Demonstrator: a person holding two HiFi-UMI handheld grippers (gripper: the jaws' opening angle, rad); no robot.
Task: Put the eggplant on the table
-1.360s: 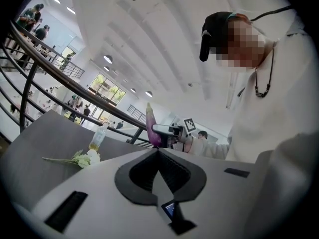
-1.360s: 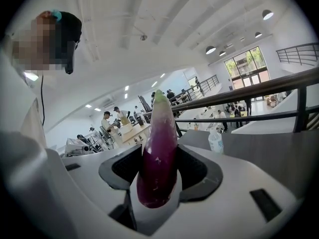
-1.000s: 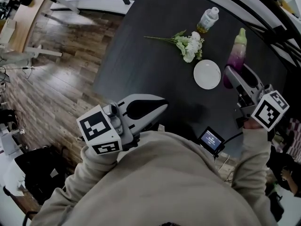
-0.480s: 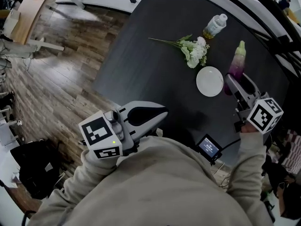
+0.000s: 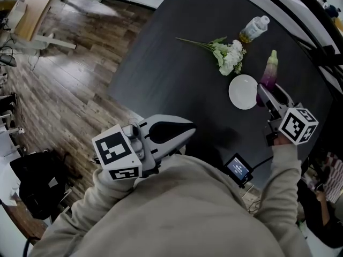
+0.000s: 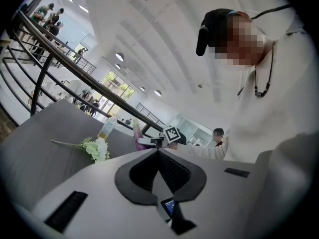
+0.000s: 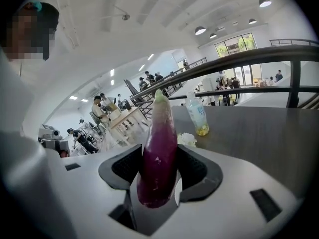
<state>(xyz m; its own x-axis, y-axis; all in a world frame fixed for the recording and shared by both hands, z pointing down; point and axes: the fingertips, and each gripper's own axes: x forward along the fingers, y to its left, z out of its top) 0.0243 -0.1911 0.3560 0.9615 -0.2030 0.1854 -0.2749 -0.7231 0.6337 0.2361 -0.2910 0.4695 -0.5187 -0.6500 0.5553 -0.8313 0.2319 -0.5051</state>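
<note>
Head view: right gripper (image 5: 263, 91) holds the eggplant (image 5: 269, 71) over the far right of the table (image 5: 171, 63), just beside the plate (image 5: 243, 91), with flowers (image 5: 230, 55) and bottle (image 5: 253, 29) beyond it. Can't tell whether its base touches the table. Left gripper (image 5: 188, 131) is parked near the body, well apart from everything. Left gripper view: jaws closed tip to tip, nothing between them. Right gripper view: jaws clamped on the eggplant's thick lower part, green stalk end pointing away. Judgement: the step is the set-down. Aim for bare table clear of the plate, lower until the eggplant bears on the surface, tip it onto its side so it can't topple, then open the jaws and back off straight.
</note>
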